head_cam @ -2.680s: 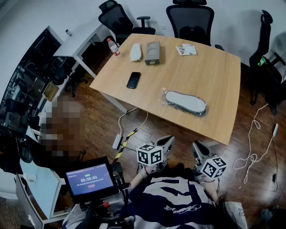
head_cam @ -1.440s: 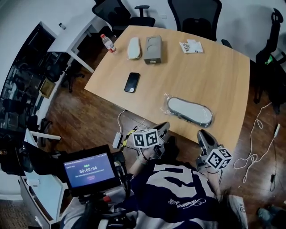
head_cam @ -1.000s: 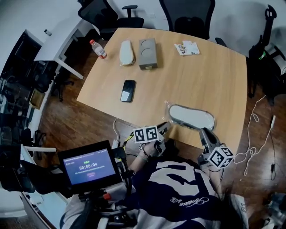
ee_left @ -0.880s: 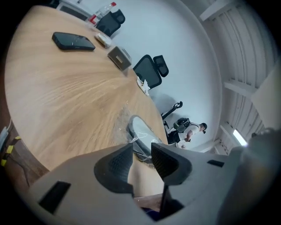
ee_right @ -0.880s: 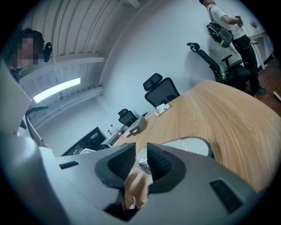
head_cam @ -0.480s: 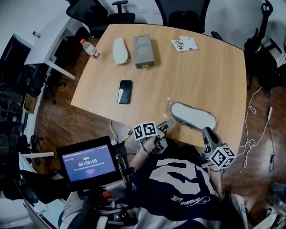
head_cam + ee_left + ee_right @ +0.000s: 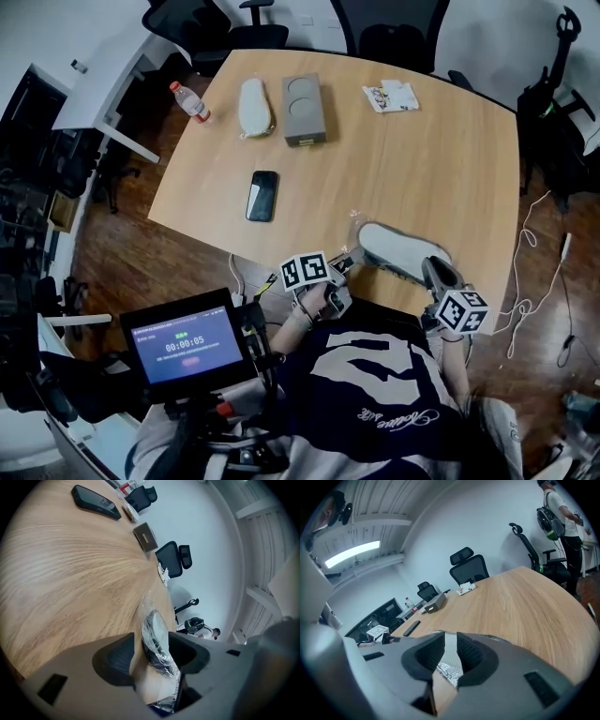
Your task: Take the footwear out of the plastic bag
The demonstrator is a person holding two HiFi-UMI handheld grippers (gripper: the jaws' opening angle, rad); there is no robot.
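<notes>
A white shoe (image 7: 405,253) lies sole-up in a clear plastic bag (image 7: 361,236) near the front edge of the wooden table (image 7: 422,159). My left gripper (image 7: 345,262) is at the bag's left end. Its jaws have just been opening and now stand wide, with the bagged shoe (image 7: 157,634) and crinkled plastic (image 7: 168,663) between the pads (image 7: 115,660), not pinched. My right gripper (image 7: 434,274) is at the shoe's right end. It is partly open (image 7: 450,654), and the zigzag sole (image 7: 451,646) and a fold of the bag (image 7: 448,673) show in its gap.
A black phone (image 7: 262,195) lies mid-table. At the far side are a water bottle (image 7: 190,100), a white insole-shaped item (image 7: 253,106), a grey box (image 7: 303,109) and a packet (image 7: 394,96). Office chairs (image 7: 392,37) ring the table. A person (image 7: 562,517) stands far right.
Both grippers have moved forward from the person's lap to the table edge and now flank the bagged shoe. The shoe has stayed where it lay on the table.
</notes>
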